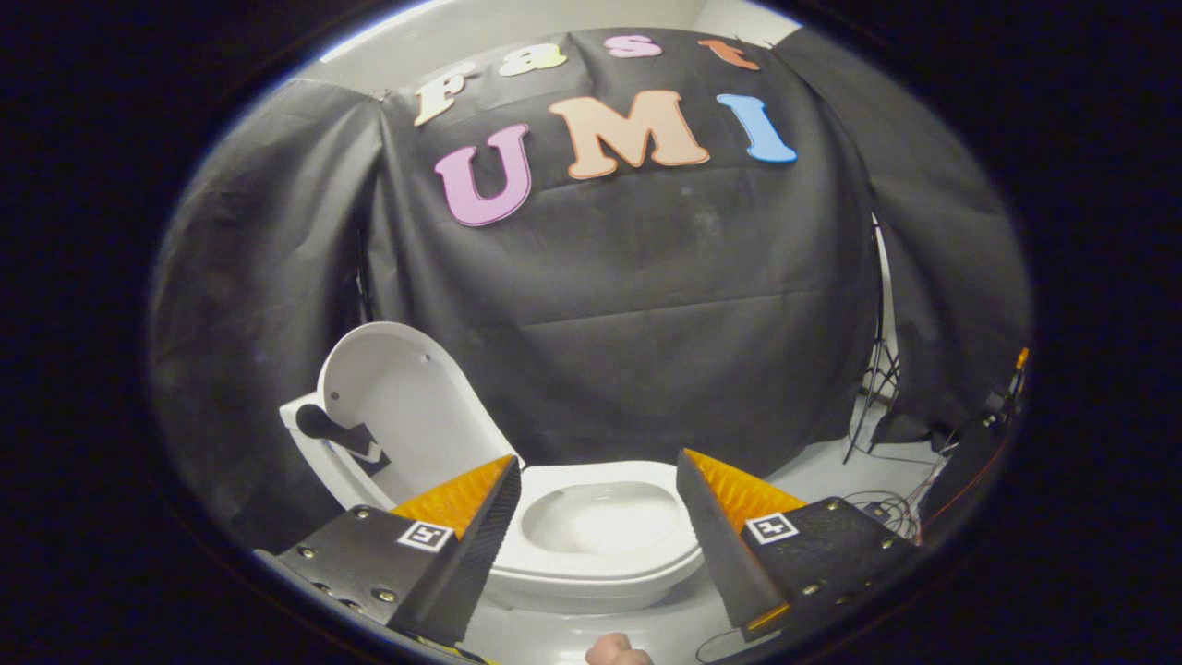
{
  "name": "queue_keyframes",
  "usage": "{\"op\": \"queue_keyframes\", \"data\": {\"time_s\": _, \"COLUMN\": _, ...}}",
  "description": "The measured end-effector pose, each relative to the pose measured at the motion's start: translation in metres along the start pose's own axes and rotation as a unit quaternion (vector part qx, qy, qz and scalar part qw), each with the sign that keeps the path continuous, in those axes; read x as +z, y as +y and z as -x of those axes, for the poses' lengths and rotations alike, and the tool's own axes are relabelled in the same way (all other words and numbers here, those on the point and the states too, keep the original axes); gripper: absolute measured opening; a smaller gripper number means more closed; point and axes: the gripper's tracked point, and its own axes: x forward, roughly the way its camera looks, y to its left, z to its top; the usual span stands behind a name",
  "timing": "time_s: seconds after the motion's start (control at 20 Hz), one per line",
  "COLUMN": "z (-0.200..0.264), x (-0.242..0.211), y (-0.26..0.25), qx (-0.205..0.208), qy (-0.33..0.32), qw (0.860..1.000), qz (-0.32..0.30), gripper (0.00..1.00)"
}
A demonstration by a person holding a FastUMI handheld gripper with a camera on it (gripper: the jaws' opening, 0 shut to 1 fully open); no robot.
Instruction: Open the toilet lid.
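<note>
The gripper (598,494) stands wide open, its ridged wedge fingers (462,499) empty. Between them sits the glossy oval toilet bowl (600,526); at ten o'clock the smooth rounded toilet lid (406,406) stands raised against draped black cloth (646,305).

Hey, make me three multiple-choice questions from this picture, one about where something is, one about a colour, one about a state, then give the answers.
1. Where is the white oval toilet bowl?
A. Between and just beyond the gripper's fingers
B. Behind the black cloth wall
C. On the stand

2. What colour is the rounded plastic toilet lid?
A. Black
B. White
C. Blue

3. What state is the lid in?
A. Shut flat on the seat
B. Raised, standing upright
C. Lying on the floor

Answers: A, the bowl shows in the gap between the spread, empty fingers; B, it matches the bowl; B, its underside faces the bowl.
</note>
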Motion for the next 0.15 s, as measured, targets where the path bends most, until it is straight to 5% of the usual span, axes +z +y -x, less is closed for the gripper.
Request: {"op": "queue_keyframes", "data": {"time_s": 0.15, "z": -0.0044, "x": -0.0040, "y": 0.0071, "qx": 0.002, "qy": -0.001, "qw": 1.000, "qz": 0.007, "gripper": 0.99}}
